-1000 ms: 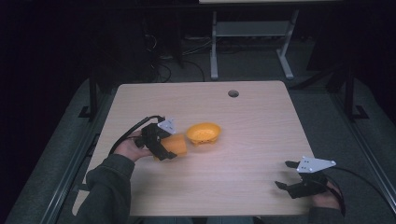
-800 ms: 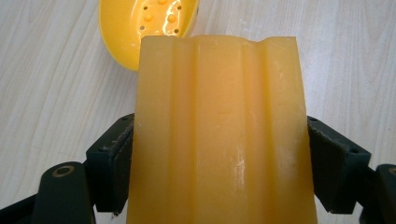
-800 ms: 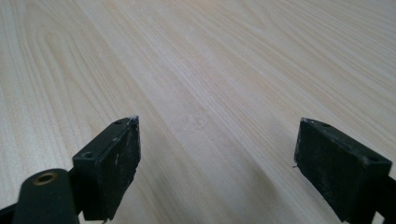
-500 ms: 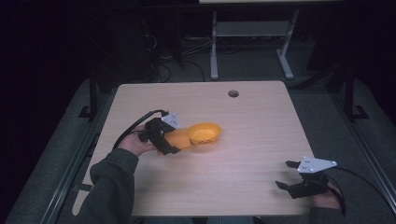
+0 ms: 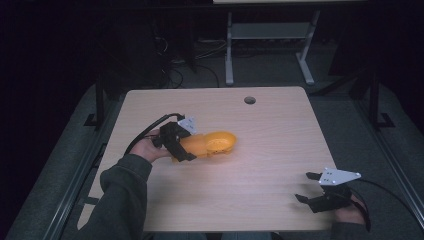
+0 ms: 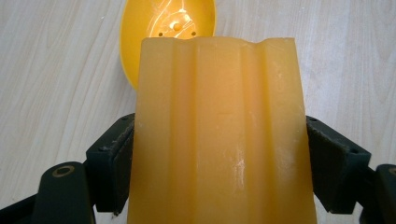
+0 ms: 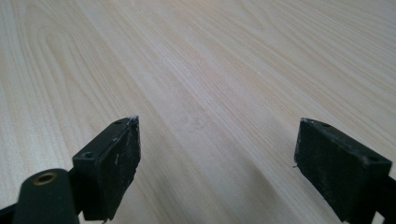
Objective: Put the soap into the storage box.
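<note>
1. Resting at the near right edge of the table (image 5: 270, 200), the right gripper (image 5: 310, 187) has its jaws wide apart and holds nothing; in the right gripper view there is bare wood grain between them.

2. A little farther, at the left side, the left gripper (image 5: 182, 150) is clamped on a yellow-orange block (image 6: 219, 135). In the left gripper view the two black jaws press against both sides of the block, which has shallow grooves along its length.

3. Just beyond the block lies the orange bowl (image 5: 220, 142), near the middle of the table. It seems tilted, with its inside turned toward the block. I cannot tell if the front end of the block touches the bowl or only covers its near rim (image 6: 128, 51).

4. I judge that the step in hand is bringing the block to the bowl, perhaps to put it inside or to push the bowl with it.

5. The next move calls for a steady grip and slow motion, because the light bowl could slide away or tip over. The free gripper is well apart from it and could hold it.

6. Farther back there is a round hole (image 5: 249, 100) in the table. Behind the table, a grey metal frame (image 5: 270, 45) and some cables (image 5: 175, 70) are on the dark floor. Nothing stands in the way.
</note>
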### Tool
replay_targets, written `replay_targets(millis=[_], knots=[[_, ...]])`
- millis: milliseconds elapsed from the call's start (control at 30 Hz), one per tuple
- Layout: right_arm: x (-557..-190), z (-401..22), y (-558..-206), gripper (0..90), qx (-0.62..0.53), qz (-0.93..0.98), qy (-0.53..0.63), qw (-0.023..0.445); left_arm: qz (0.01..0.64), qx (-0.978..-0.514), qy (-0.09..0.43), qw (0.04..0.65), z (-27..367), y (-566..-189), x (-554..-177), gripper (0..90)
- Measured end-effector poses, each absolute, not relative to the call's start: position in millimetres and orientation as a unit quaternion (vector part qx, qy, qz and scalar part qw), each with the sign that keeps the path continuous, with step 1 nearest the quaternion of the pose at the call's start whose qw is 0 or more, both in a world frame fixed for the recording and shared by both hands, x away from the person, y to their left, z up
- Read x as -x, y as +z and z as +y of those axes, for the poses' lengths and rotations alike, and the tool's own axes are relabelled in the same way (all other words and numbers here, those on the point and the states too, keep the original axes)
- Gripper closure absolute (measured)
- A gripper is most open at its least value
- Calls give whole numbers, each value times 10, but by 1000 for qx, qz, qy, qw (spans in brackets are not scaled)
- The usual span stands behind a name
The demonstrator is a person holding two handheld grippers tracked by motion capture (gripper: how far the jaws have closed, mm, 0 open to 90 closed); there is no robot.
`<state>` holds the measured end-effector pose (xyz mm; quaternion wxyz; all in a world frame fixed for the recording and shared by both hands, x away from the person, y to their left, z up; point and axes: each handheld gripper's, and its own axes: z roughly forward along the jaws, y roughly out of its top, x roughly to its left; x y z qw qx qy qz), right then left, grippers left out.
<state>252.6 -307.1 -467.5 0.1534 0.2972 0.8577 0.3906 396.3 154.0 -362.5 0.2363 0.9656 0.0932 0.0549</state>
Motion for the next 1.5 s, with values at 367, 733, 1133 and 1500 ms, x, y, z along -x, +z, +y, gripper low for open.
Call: replay_targets(millis=[367, 733, 1133, 1500], knots=[[-2522, -3093, -4677, 140, -296, 856, 393, 157, 86, -965, 57, 241, 1434, -3582, -4064, 209], [-2509, -3111, -4675, 140, -298, 855, 393, 158, 80, -965, 48, 245, 1303, -3605, -4181, 209], [-2502, -3111, -4672, 140, -298, 855, 395, 158, 74, -965, 47, 249, 1198, -3586, -4277, 209], [-2498, -3120, -4663, 140, -299, 853, 397, 160, 64, -967, 45, 242, 1065, -3647, -4357, 209]])
